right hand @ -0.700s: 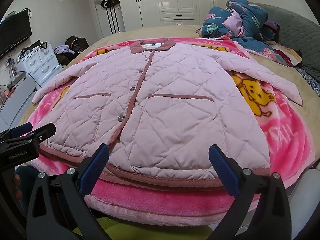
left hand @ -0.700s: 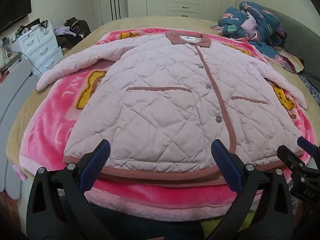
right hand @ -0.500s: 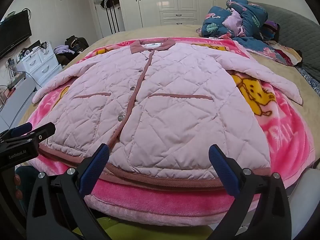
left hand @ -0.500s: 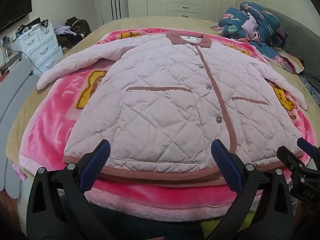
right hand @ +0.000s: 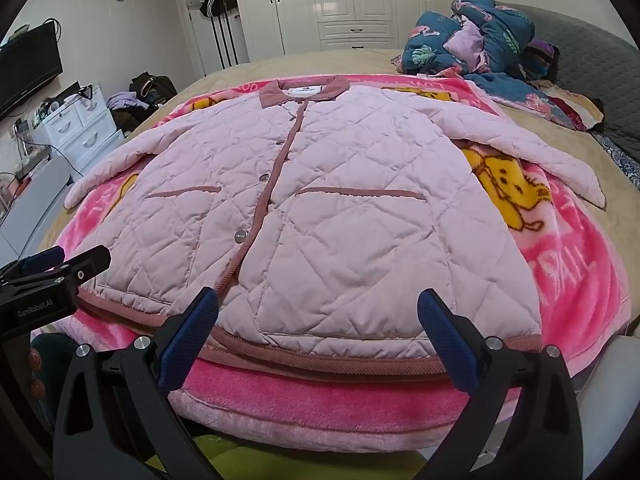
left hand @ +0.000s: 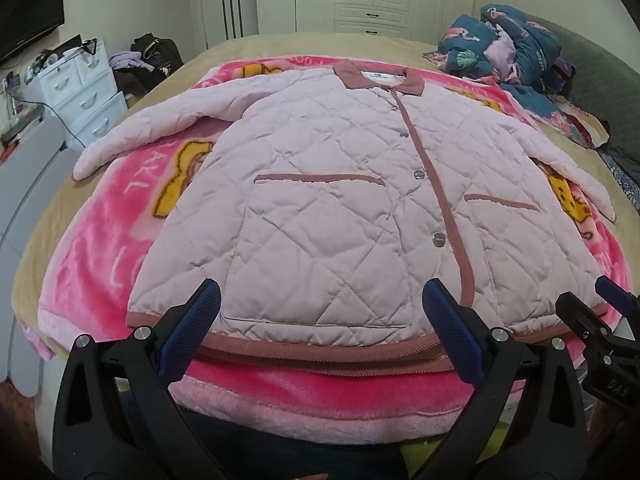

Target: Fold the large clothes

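A pale pink quilted jacket [left hand: 340, 208] [right hand: 320, 216] with dusty-rose trim lies flat and buttoned, front up, on a bright pink blanket [left hand: 92, 264] [right hand: 576, 264], sleeves spread to both sides. My left gripper [left hand: 320, 304] hovers open just short of the hem's left half. Over the right half of the hem, my right gripper [right hand: 320, 308] stands open too. Nothing sits between either pair of blue pads. Each gripper shows at the edge of the other's view: the right gripper [left hand: 600, 300], the left gripper [right hand: 68, 258].
The blanket covers a tan bed [left hand: 280, 42]. A heap of dark floral bedding [left hand: 508, 56] [right hand: 472, 44] sits at the far right by a grey headboard [right hand: 588, 68]. White drawers [left hand: 80, 92] stand left of the bed; wardrobes [right hand: 360, 0] line the far wall.
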The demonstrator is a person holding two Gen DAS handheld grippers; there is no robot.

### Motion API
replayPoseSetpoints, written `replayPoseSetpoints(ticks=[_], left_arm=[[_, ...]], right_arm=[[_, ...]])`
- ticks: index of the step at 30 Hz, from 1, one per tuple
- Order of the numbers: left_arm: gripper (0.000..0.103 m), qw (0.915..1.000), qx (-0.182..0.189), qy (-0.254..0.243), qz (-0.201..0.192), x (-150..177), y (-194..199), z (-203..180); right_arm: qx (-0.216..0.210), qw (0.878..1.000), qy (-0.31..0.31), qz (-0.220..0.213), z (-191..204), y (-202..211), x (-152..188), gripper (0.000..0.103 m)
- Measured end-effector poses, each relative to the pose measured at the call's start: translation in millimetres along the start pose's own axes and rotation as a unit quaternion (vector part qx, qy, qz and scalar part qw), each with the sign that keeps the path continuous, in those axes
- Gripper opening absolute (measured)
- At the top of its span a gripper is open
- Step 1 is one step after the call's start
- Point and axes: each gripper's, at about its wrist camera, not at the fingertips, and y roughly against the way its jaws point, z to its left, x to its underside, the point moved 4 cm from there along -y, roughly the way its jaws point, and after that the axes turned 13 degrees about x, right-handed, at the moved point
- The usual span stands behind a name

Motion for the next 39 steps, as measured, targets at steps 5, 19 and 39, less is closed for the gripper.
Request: replayPoseSetpoints(ticks=[5,19,39], left_arm=[[0.095,1.0,0.0,0.0,0.002,0.5,-1.6,0.0],[0.095,0.9998,0.004,0.015,0.008,-16.5,-18.0,3.6],[0.095,0.9994,0.0,0.034,0.011,-87.7,-51.7,6.5]], right_arm=[[0.0,1.0,-0.001,-0.001,-1.1,-1.5,-1.5,0.099],[-0.021,1.0,0.002,0.002,0.5,-14.3,-24.9,0.099],[-0.045,0.999,-0.017,-0.005,-11.2,-62.6,-112.4,0.099]])
